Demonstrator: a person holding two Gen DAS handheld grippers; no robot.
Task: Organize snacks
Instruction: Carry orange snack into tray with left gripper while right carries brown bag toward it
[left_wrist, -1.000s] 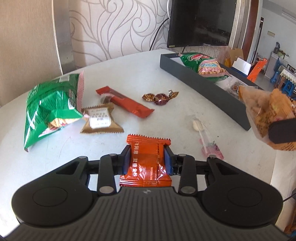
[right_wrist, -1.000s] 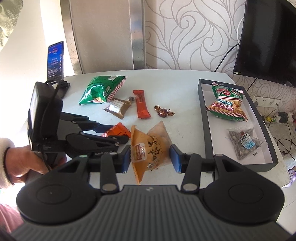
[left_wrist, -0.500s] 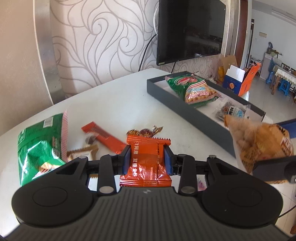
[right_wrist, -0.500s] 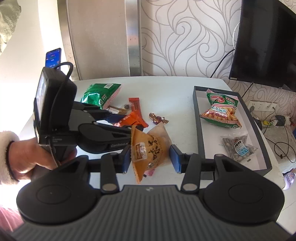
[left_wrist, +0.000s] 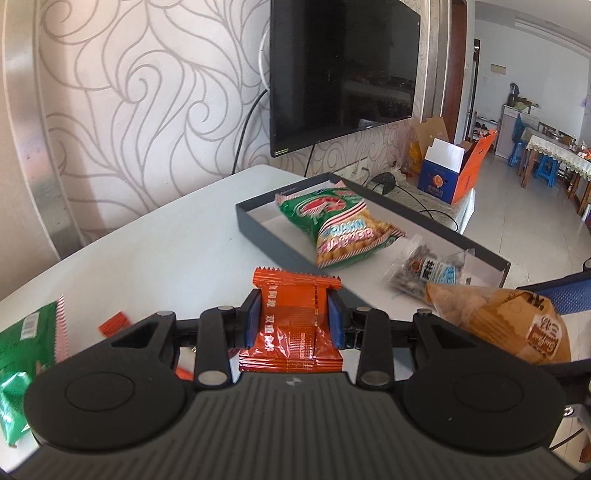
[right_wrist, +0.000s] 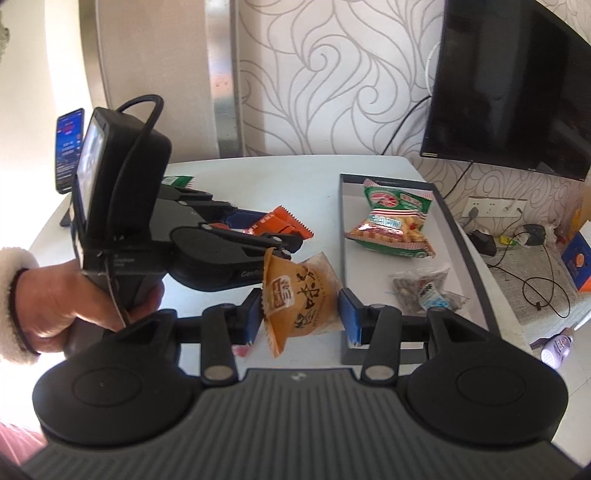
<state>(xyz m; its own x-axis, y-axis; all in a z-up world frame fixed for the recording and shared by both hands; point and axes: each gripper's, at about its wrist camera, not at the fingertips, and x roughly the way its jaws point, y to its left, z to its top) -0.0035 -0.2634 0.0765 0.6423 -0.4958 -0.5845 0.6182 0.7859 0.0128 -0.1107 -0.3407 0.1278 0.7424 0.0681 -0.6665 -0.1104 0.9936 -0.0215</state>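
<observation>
My left claw (left_wrist: 293, 323) still grips the orange packet (left_wrist: 293, 325), now lifted off the tabletop (left_wrist: 166, 251) toward the tray (left_wrist: 258, 225). Right claw (right_wrist: 301, 314) still holds the tan bun bag (right_wrist: 301, 295), closer to the tray.
</observation>
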